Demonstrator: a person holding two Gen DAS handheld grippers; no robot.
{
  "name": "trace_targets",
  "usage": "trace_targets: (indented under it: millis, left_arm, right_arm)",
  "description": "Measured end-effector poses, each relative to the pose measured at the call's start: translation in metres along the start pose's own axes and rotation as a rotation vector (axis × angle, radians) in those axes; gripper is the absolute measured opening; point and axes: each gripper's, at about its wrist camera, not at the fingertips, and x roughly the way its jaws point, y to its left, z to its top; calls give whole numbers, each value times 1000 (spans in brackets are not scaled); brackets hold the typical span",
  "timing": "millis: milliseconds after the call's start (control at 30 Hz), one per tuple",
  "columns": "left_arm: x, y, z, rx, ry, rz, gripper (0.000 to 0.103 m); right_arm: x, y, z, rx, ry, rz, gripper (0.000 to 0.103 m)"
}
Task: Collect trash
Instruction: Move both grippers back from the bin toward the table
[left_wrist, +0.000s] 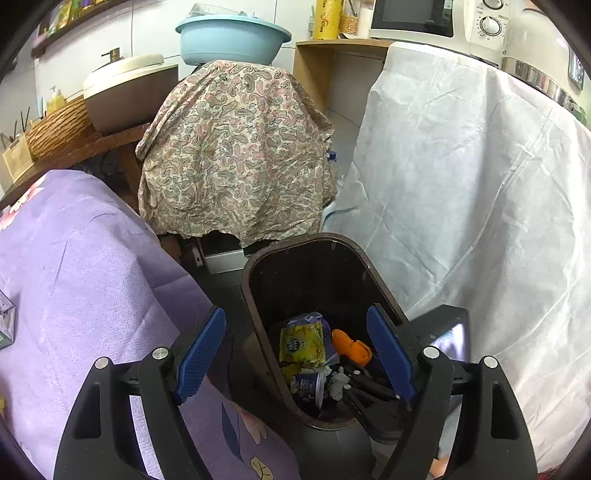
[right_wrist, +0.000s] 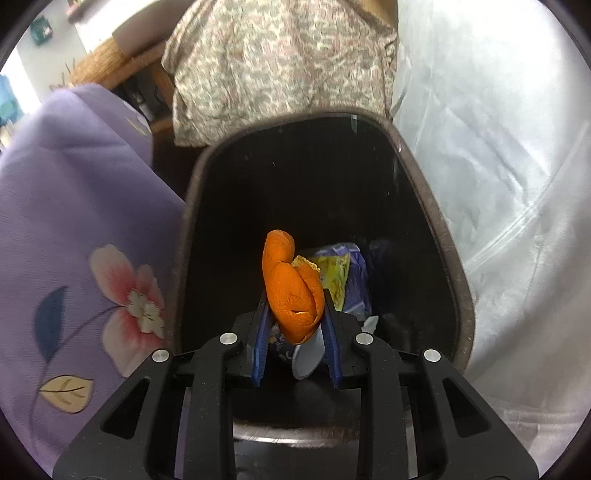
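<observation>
White sheet (left_wrist: 461, 177) drapes the furniture to the right of both grippers, lilac floral cloth (left_wrist: 85, 266) covers the surface to their left, paisley cloth (left_wrist: 236, 147) hangs straight ahead past the bin.

Dark bin (left_wrist: 255, 295) sits open below and ahead of both grippers, between the lilac cloth and the white sheet. Its rim (right_wrist: 421, 184) fills most of the right wrist view.

Left gripper (left_wrist: 295, 354): jaws wide, nothing between the blue pads (left_wrist: 201, 354). It hangs over the bin's near edge, mouth pointing down into it.

Right gripper (right_wrist: 295, 332): jaws narrow, clamped on an orange peel (right_wrist: 291, 291). Peel sticks up out of the tips, over the bin opening. From the left wrist view the peel (left_wrist: 351, 345) is inside the bin mouth, just left of the left gripper's right pad.

In the bin, under the peel: yellow snack wrapper (left_wrist: 301, 343), small dark cup (left_wrist: 308, 387) closer in, crumpled white scrap (left_wrist: 338, 384) beside the cup.
</observation>
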Motion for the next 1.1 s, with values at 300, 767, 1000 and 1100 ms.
trace_targets:
  millis: [300, 767, 1000, 1100]
  left_arm:
    - [-5, 3, -3, -5, -5, -14, 78]
    - [-64, 8, -20, 47, -70, -87, 83]
    - [-110, 25, -38, 108, -104, -92, 86]
    - [-131, 44, -49, 104, -117, -96, 89]
  right_arm:
    - [5, 12, -1, -25, -10, -20, 67]
    - [-71, 46, -17, -111, -136, -16, 79]
    - [-122, 73, -26, -186, -221, -11, 80]
    - [-142, 85, -30, -208, -262, 5, 80]
